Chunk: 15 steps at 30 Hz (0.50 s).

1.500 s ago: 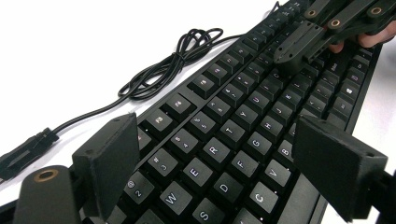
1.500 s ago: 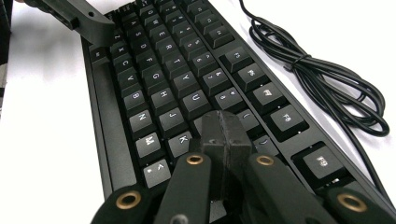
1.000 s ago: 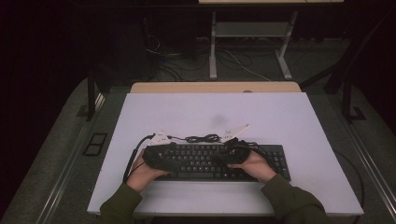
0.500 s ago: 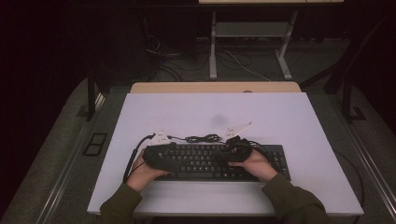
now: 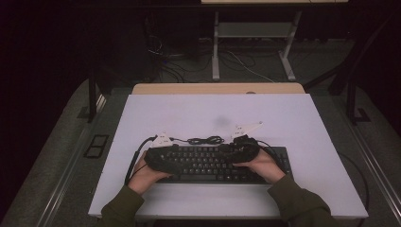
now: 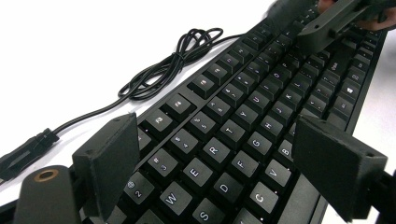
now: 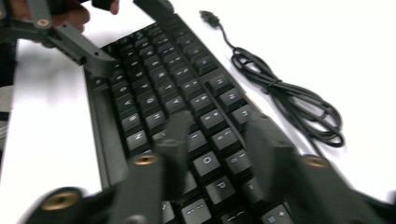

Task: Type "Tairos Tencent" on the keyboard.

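A black keyboard (image 5: pixel 208 165) lies near the front edge of the white table (image 5: pixel 283 118). A hand holds each gripper low over its keys, and the two grippers point at each other. My left gripper (image 6: pixel 215 123) hovers over the left half with its jaws wide apart above the number row and the bottom letter row, gripping nothing. My right gripper (image 7: pixel 219 120) is over the O and P keys. Its blurred jaws have just been opening, with only keys beneath them. In the high view the left gripper (image 5: pixel 184 160) and right gripper (image 5: pixel 223 153) sit close together.
The keyboard's coiled black cable (image 5: pixel 205 140) lies on the table just behind it, with its plug (image 7: pixel 208 17) loose. A wooden bench edge (image 5: pixel 217 88) borders the table's far side, with metal frame legs and floor cables beyond.
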Each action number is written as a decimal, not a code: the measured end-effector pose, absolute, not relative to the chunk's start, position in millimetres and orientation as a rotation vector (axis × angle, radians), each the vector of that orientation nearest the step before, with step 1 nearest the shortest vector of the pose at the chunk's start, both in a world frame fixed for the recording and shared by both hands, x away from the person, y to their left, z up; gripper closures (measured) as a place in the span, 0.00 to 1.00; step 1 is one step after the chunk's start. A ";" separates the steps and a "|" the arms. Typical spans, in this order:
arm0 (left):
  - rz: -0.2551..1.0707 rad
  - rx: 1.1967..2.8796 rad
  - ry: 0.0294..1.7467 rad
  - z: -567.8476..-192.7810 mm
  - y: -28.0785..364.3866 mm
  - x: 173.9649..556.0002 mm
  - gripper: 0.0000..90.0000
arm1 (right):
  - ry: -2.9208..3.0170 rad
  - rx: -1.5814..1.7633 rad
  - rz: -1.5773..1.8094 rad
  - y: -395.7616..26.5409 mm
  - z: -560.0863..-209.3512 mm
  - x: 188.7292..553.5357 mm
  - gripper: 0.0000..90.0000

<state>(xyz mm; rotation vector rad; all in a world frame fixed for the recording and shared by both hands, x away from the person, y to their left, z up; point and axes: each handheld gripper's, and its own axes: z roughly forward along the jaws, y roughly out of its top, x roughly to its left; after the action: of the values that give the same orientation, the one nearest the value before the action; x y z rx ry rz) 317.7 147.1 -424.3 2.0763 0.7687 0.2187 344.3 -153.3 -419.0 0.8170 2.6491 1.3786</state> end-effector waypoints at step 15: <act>0.219 2.073 0.771 -423.8 148.0 317.3 0.17 | 2.607 0.827 1.382 -153.9 -418.4 344.6 0.39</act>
<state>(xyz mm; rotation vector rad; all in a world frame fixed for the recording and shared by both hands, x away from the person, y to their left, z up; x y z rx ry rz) 317.3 148.0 -423.8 2.0727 0.7708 0.2191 344.6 -153.9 -418.4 0.8268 2.6069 1.3817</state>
